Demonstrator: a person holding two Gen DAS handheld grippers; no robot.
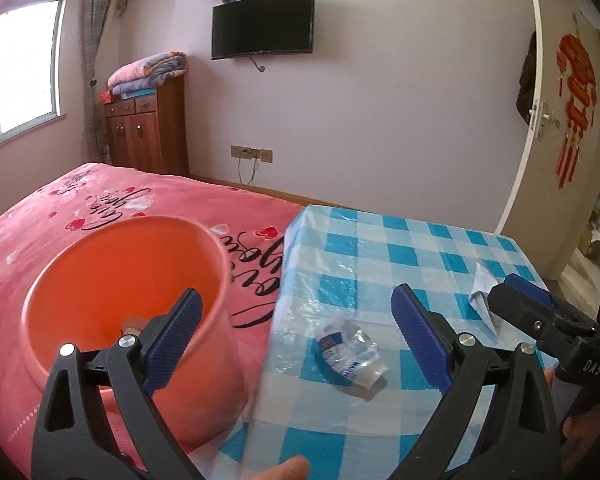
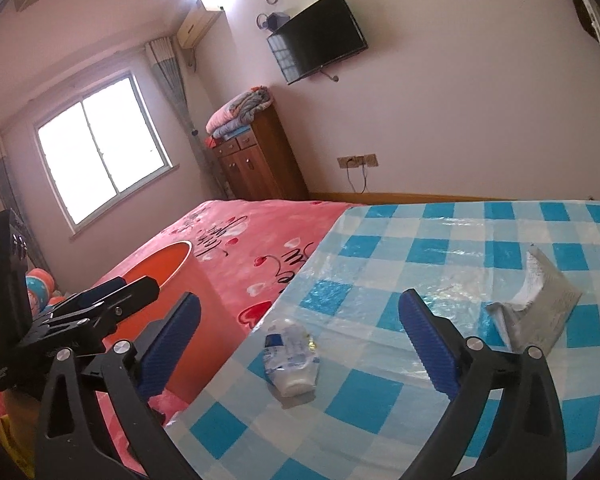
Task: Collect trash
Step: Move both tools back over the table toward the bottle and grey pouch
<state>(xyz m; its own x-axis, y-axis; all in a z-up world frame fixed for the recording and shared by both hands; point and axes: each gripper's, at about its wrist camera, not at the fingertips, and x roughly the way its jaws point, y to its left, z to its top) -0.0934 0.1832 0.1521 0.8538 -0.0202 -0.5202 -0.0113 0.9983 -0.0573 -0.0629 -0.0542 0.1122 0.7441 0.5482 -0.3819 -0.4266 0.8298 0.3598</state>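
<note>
A crushed clear plastic bottle with a blue-and-white label lies near the left edge of the table with the blue check cloth. Crumpled grey-white paper sits farther right on it. An orange bin stands just left of the table. My left gripper is open, straddling the bin's rim and the table edge. My right gripper is open over the table, short of the bottle, with nothing between its fingers.
A bed with a pink printed cover lies behind the bin. A wooden cabinet with folded quilts stands by the far wall, under a wall TV. A white door is open at the right.
</note>
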